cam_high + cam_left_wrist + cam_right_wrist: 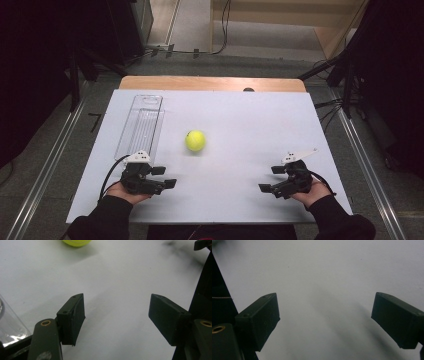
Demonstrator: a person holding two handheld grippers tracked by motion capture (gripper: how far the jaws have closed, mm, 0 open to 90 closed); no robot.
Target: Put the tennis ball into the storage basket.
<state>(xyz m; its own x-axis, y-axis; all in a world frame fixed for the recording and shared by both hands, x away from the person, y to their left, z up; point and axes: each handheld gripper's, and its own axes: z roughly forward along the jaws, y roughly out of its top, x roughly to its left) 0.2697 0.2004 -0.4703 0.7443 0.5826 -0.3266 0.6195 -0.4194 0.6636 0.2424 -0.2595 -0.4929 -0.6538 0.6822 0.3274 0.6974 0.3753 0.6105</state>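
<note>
The high view looks forward and down from above the person's side, taking in the whole white table (225,150) from some way off. The left gripper view sits low and close over the tabletop, facing across it, catching the yellow-green ball (76,242) at its top edge; the high view has that ball (195,140) mid-table. The right gripper view hangs just as close, facing bare white surface.

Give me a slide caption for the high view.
Two hand-held grippers rest open-jawed near a yellow ball and clear tray.
</note>
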